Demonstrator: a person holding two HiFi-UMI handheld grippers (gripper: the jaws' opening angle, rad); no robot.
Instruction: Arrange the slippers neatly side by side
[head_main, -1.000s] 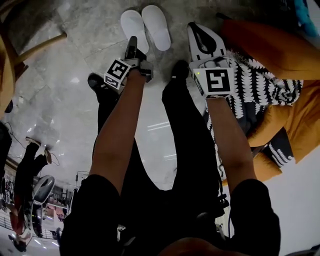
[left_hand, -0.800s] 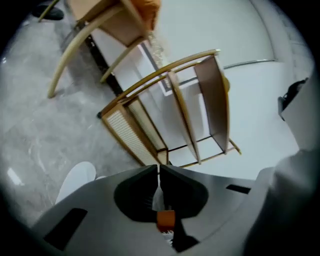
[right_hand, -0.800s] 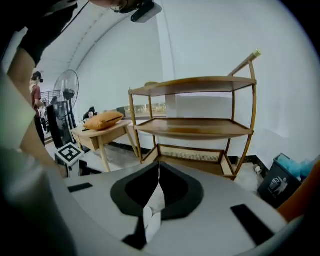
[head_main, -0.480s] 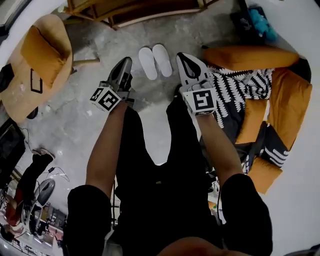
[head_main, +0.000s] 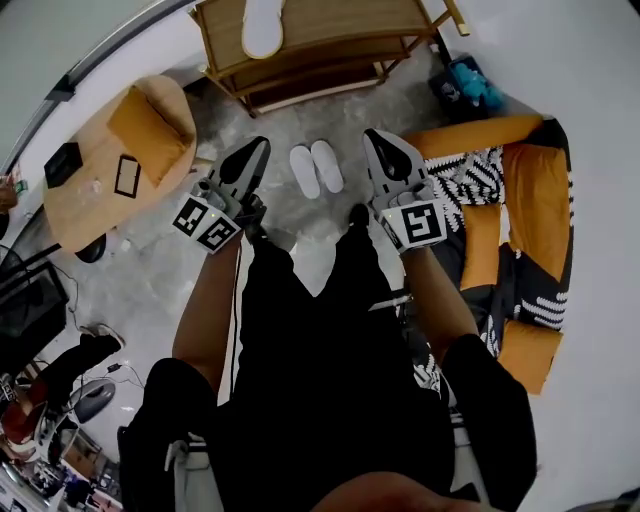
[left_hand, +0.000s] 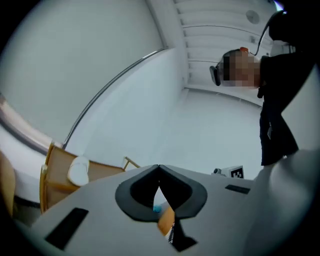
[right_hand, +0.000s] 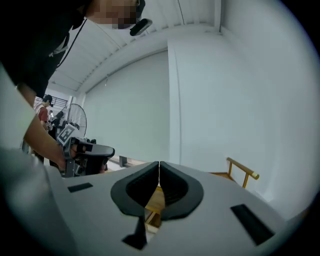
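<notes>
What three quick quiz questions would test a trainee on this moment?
1. True or false: the two white slippers lie side by side on the floor.
2. What does the left tool hold? A) a slipper B) nothing C) a cushion
3. Fill in: the jaws of the right tool are ___.

Key: 1 true; 2 B; 3 shut.
</notes>
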